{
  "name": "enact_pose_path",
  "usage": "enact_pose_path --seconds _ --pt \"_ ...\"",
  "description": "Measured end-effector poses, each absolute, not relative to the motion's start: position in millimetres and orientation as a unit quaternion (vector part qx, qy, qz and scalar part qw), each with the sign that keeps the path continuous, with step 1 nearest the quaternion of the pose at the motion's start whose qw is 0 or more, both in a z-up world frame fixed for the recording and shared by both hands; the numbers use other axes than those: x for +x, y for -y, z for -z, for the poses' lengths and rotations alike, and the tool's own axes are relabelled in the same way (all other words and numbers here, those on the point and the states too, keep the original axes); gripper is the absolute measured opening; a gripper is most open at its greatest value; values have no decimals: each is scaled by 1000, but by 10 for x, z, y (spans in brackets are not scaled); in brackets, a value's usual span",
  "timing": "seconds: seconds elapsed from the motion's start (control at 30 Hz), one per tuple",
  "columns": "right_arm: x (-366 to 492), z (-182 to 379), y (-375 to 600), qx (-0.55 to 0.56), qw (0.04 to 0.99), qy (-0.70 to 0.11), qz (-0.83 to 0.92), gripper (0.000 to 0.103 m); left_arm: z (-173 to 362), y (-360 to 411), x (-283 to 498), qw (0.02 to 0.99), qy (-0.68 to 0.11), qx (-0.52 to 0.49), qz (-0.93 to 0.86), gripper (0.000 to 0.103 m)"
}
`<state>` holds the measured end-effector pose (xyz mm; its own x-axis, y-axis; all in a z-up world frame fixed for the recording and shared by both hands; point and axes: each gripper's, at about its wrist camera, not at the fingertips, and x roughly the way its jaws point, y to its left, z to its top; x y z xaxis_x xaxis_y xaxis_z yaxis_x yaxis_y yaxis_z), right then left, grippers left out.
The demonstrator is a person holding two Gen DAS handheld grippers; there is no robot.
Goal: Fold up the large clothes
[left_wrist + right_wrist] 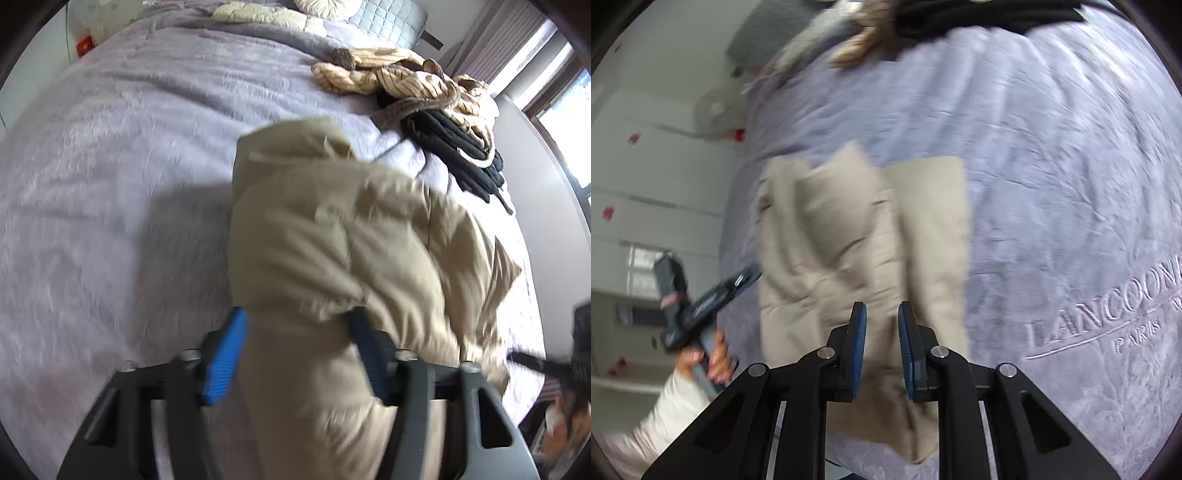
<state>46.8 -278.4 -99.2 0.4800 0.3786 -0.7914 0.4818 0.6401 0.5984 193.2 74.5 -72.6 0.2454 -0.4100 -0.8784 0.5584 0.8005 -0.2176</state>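
I am holding the beige padded jacket [332, 229] on the lilac bedspread [110, 166], and by my judgement the fold is partway through: the jacket is lying bunched into a narrow, thick bundle running away from my fingers, with its panels doubled over one another, yet its edges are ragged and it is not squared off.

My left fingers [295, 354] are sitting on either side of a thick roll of the jacket; the blue pads [225, 362] are pressing into the padding, so I am reading them as clamped on the near end of the jacket. To the left of these fingers the bedspread is lying bare. Far ahead and to the right, a heap of tan patterned clothes [406, 77] and a black garment [458, 147] are waiting, well apart from the jacket; I judge they are still to be folded.

My right fingers [882, 347] are standing close together with a narrow gap, hovering over the near end of the jacket; whether any cloth is caught between them I cannot tell through the blur. To their left, my left hand [709, 362] is gripping the handle of the other tool beside the jacket. To their right, the bedspread with embossed lettering [1108, 314] is offering free room. Nothing is blocking the next fold; only the jacket's own puffiness is resisting.
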Motion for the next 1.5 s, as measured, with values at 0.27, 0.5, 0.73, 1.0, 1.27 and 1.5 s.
enact_pose_path --seconds 0.27,0.5,0.73,1.0,1.27,1.5 --pt "815 1069 2209 301 773 -558 34 19 625 32 2037 791 -506 129 318 54" --pt "641 1638 2267 303 750 -584 63 16 910 601 1609 783 -463 239 340 54" --pt "628 1738 2315 310 744 -589 63 16 871 617 1555 782 -466 247 331 54" --pt "968 1473 2308 324 757 -562 83 20 498 235 1352 786 -474 221 329 54" --pt "1483 1183 2558 298 787 -524 130 20 486 -156 1145 781 -510 210 293 54" --pt "1543 1775 2836 375 716 -569 148 19 442 -332 982 772 -528 206 287 54"
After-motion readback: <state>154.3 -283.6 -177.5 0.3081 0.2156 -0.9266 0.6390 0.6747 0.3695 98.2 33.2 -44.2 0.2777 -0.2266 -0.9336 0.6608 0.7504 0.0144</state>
